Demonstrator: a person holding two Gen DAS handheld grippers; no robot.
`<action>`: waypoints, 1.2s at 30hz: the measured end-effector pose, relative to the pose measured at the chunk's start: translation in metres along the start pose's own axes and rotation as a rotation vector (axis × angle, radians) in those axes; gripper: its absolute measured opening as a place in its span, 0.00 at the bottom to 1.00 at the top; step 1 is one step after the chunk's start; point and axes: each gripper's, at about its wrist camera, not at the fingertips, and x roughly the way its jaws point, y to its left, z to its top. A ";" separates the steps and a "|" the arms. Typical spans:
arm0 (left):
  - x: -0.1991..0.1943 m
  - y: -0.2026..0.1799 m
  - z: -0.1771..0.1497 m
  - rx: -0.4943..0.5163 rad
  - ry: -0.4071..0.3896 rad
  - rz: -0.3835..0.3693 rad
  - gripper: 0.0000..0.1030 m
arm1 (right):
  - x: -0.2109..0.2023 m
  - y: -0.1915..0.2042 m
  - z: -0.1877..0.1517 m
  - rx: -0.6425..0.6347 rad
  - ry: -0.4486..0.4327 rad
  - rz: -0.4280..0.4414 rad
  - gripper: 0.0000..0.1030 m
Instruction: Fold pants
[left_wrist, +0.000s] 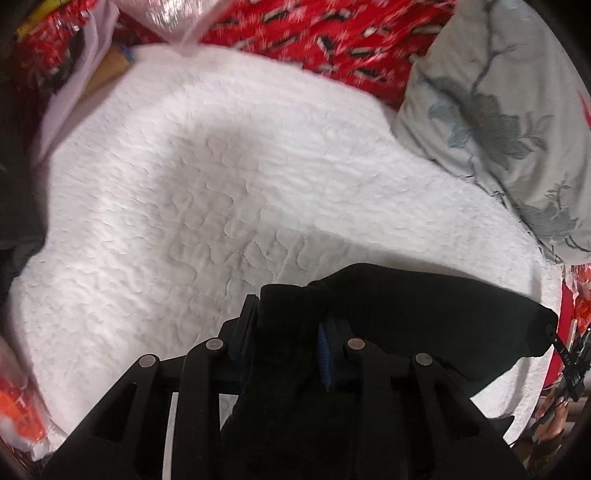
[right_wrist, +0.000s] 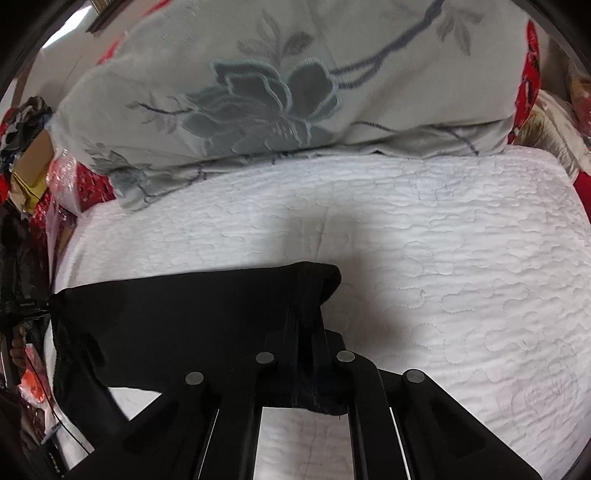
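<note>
Black pants (left_wrist: 424, 317) lie over the near part of a white quilted mattress pad (left_wrist: 221, 184). My left gripper (left_wrist: 290, 314) is shut on a bunched corner of the black cloth, which stands up between its fingers and trails down past them. In the right wrist view the same pants (right_wrist: 184, 321) stretch away to the left. My right gripper (right_wrist: 306, 332) is shut on the other corner, and the fabric is folded over its fingertips. The cloth hangs taut between the two grips.
A grey pillow with a dark flower print (right_wrist: 277, 92) rests along the far side of the white mattress pad (right_wrist: 461, 258). Red patterned bedding (left_wrist: 332, 40) and clutter with a cardboard box (right_wrist: 33, 173) lie around the pad's edges. A plastic bag (left_wrist: 173, 18) lies at the far end.
</note>
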 end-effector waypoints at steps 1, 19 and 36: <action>-0.009 0.000 -0.004 0.004 -0.017 0.003 0.25 | -0.010 0.001 -0.003 0.003 -0.029 0.015 0.04; -0.048 0.019 -0.151 -0.007 -0.108 0.007 0.25 | -0.129 -0.005 -0.155 -0.059 -0.197 0.098 0.04; -0.039 0.063 -0.212 -0.192 -0.001 -0.193 0.31 | -0.173 -0.039 -0.257 0.126 -0.079 -0.028 0.36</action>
